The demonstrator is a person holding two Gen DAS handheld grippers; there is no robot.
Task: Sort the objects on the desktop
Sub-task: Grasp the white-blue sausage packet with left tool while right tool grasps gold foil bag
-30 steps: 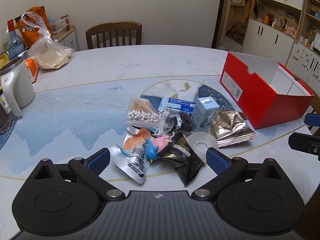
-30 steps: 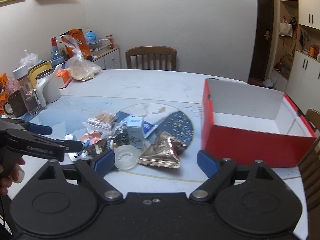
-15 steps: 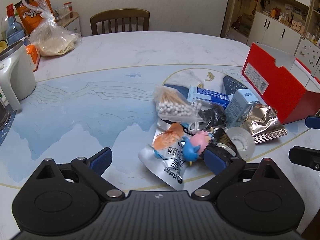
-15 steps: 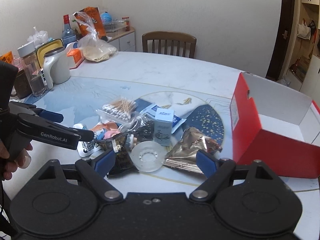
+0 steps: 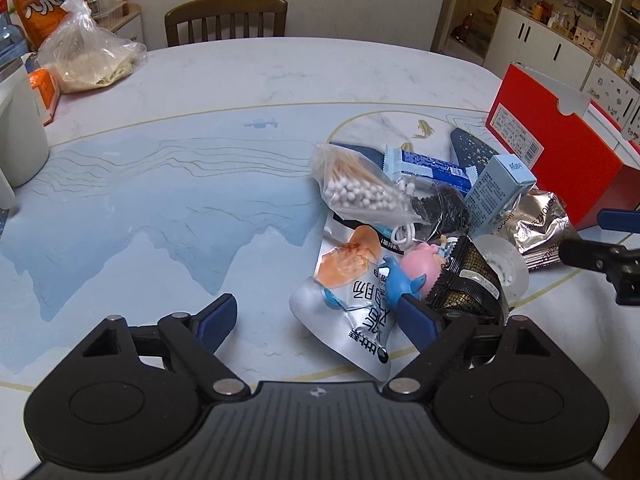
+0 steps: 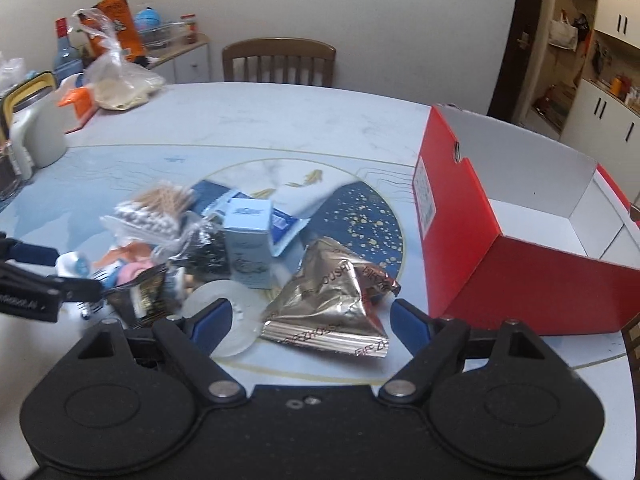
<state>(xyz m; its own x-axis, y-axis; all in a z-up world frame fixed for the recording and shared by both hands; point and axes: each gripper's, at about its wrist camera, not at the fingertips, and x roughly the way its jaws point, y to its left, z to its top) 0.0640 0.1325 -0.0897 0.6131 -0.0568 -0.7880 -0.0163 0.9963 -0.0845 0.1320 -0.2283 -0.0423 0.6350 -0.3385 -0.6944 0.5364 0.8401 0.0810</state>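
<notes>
Red box (image 6: 476, 248): right of frame in right wrist view, open top, white inside; what we see of the interior holds nothing
Pile: centre of table (image 5: 168, 184), just left of the box, not touching it
Swab bag (image 5: 360, 192): clear plastic, cotton swabs inside, top of pile
Silver pouch (image 5: 352, 304): lower centre in left view, flat, under the pink & blue toy (image 5: 408, 272)
Blue carton (image 6: 247, 246): upright, mid-pile, shut
Gold foil pack (image 6: 332, 300): lower centre in right view, beside the clear tape roll (image 6: 224, 320)
Black mesh packet (image 5: 468, 280): next to the toy
Left gripper (image 5: 320, 316): we see jaws wide apart, silver pouch between the tips, nothing gripped
Right gripper (image 6: 312, 316): jaws wide apart, gold foil pack between them, nothing gripped
Clear bag (image 5: 88, 60): upper left, tied, pale contents
</notes>
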